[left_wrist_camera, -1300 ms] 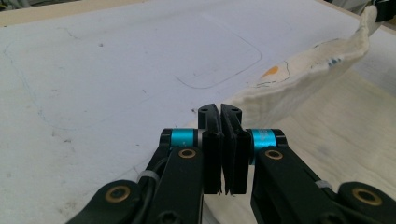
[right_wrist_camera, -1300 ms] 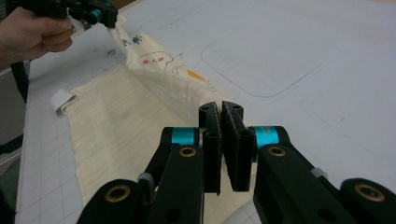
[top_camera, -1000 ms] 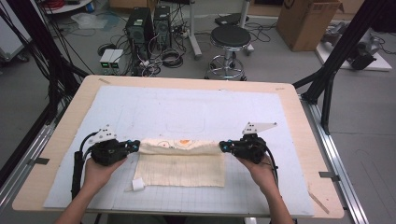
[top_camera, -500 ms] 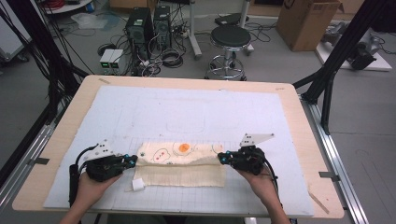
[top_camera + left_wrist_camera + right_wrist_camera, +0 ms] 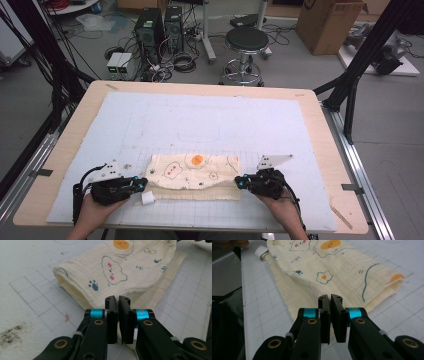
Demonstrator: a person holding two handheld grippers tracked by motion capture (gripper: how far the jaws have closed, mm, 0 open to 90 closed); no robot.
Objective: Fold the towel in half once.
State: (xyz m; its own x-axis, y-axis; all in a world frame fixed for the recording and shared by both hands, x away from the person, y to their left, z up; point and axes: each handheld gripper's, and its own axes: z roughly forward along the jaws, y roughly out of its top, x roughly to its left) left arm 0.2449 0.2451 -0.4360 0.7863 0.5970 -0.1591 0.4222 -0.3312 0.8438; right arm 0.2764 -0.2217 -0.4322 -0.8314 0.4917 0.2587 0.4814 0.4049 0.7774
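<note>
A cream cloth (image 5: pixel 195 175) printed with fried eggs, clouds and paw marks lies folded near the front edge of the table. Its upper layer is draped over a plain lower layer that shows along the near side. My left gripper (image 5: pixel 142 184) is at the cloth's near left corner and my right gripper (image 5: pixel 239 181) at its near right corner. In the left gripper view the jaws of the left gripper (image 5: pixel 117 300) are pressed together on the cloth (image 5: pixel 112 267) edge. The right gripper (image 5: pixel 329 298) is likewise shut on the cloth (image 5: pixel 337 267) edge. A white tag (image 5: pixel 148 198) sticks out beside the left gripper.
The cloth rests on a white gridded mat (image 5: pixel 200 120) that covers a wooden table (image 5: pixel 320 130). Beyond the table stand a black stool (image 5: pixel 247 40), computer towers (image 5: pixel 160 25) with cables, and a cardboard box (image 5: pixel 327 20). Black frame legs (image 5: pixel 350 85) flank the table.
Both grippers have moved toward the person, drawing the cloth's printed layer over the plain layer below. More of the printed side now shows and less of the plain layer.
</note>
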